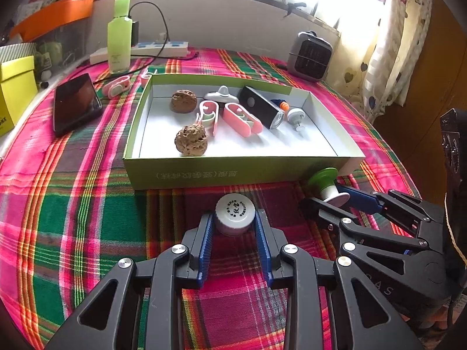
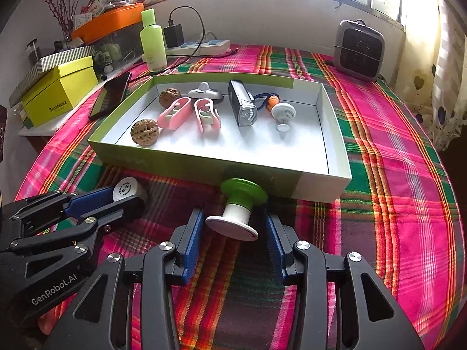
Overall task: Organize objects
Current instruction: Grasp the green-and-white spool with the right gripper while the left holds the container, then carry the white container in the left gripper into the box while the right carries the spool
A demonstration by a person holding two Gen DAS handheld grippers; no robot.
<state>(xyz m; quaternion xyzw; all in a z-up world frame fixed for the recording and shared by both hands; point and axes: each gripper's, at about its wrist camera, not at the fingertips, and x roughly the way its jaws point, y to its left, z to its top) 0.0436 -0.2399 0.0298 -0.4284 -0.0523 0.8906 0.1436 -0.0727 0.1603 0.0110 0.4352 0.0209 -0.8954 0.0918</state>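
Note:
A small bottle with a white cap stands on the plaid cloth just before the green box. My left gripper is shut on it, a blue pad on each side; the bottle also shows in the right wrist view. A green and white spool-shaped object lies tilted against the box's front wall. My right gripper is open around it, pads apart from it on both sides. The box holds two walnuts, two pink clips, a black bike light and small white parts.
A phone, a green lotion bottle, a power strip and a pink clip lie left and behind the box. A small grey heater stands at the back right. A yellow box is at the left edge.

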